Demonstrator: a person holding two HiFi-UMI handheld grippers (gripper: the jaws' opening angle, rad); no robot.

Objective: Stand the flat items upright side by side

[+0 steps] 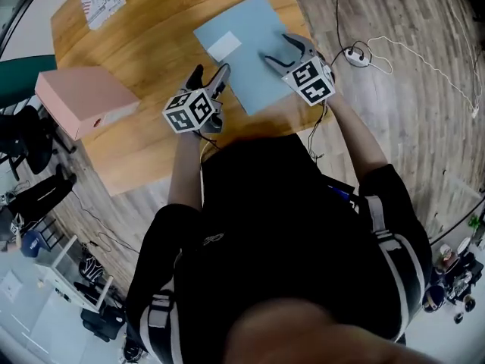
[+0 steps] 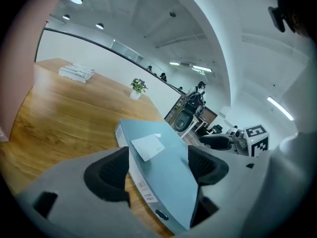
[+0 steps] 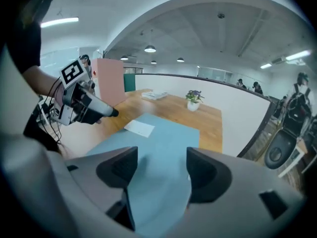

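1. Tabletop (image 1: 151,44): smooth wood. I expect a binder edge to skid on it while being tipped up. The working spot is close to the near edge, so a skid toward the person could take the binder off.
2. Blue binder (image 1: 250,59): lies flat near the person's side, spine toward the left. It is broad, so a grip at one edge will likely pivot. If only the top cover gets caught, it may flap open instead of lifting.
3. Pink binder (image 1: 79,97): looks already upright, well apart to the left. The blue one has to travel to stand beside it, and a bump on arrival could topple both.
4. Left hand-held gripper (image 2: 158,165): jaws spread and straddling the spine side of the blue binder. The pads are not visibly pressing, so nothing is pinched.
5. Right hand-held gripper (image 3: 161,167): jaws spread over the binder's opposite edge, with the cover between them and not clamped. Uneven closing of the two sides would twist the binder.
6. White label (image 1: 224,46): sits on the cover and looks slick, so it makes a poor pad spot.
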